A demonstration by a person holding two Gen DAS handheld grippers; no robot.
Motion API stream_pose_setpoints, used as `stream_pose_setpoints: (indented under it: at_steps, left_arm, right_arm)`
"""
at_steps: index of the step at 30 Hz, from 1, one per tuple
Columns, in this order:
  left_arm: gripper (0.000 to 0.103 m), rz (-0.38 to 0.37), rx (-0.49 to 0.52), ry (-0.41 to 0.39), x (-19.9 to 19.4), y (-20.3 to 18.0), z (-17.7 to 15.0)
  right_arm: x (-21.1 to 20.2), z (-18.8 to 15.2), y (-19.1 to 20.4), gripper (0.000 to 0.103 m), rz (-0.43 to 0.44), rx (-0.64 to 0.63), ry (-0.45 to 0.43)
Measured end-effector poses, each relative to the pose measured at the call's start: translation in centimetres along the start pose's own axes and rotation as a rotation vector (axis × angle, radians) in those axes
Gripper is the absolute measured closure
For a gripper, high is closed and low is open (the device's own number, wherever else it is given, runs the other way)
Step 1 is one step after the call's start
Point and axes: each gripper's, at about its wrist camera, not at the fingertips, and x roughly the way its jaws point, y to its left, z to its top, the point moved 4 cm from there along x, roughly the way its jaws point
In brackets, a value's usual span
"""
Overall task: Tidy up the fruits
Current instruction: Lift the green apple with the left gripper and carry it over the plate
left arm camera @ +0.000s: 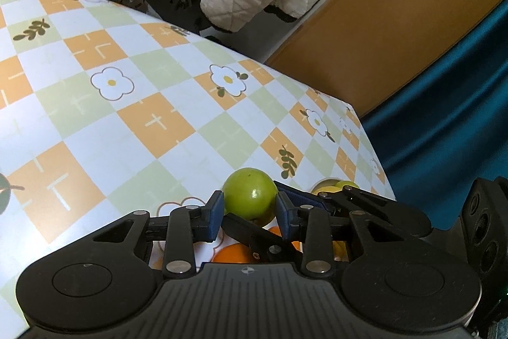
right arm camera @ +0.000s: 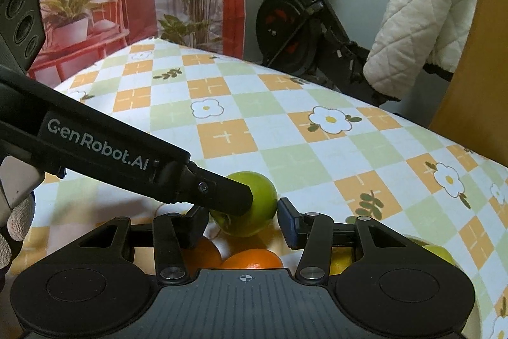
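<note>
**Green Fruit Between Both Grippers**

The table (right arm camera: 285, 132) carries a checked cloth in orange, green and white with flower prints. Behind it stand an exercise bike (right arm camera: 295, 21) and a quilted cover (right arm camera: 419, 18).

The left gripper (left arm camera: 249, 210) has its fingers spread around the green fruit (left arm camera: 249, 196). The blue pads (left arm camera: 216, 208) lie just beside the fruit on either side; firm contact cannot be confirmed. In the right wrist view one left finger crosses in front of the fruit and touches its left face.

The right gripper (right arm camera: 243, 224) has its fingers spread, with the same fruit (right arm camera: 257, 205) between them and a visible gap at the right pad (right arm camera: 287, 220).

The fruit sits near the table's front edge. Oranges (right arm camera: 254, 259) lie just below it, partly hidden by the gripper bodies. A yellow fruit (right arm camera: 341, 262) lies to the right.
</note>
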Motion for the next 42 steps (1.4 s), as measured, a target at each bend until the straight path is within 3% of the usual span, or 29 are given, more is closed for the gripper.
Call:
stream_pose_setpoints:
  at_steps: [18,32,42]
  left_arm:
    - [0.066,0.048,0.184,-0.054,-4.0,-7.9,-1.0]
    - [0.066,0.013,0.303,0.012,-0.9,-16.4,-5.1]
    - [0.066,0.019,0.359,0.079,1.6,-19.0,-7.1]
  right_arm:
    - [-7.8,-1.2,-1.1,0.059,-0.015,0.032,-0.21]
    - [-13.7,-6.8,-6.6,0.059,-0.081,0.13,-0.247]
    - [-14.9,-10.9,-10.2,0.059,-0.107,0.218,-0.241]
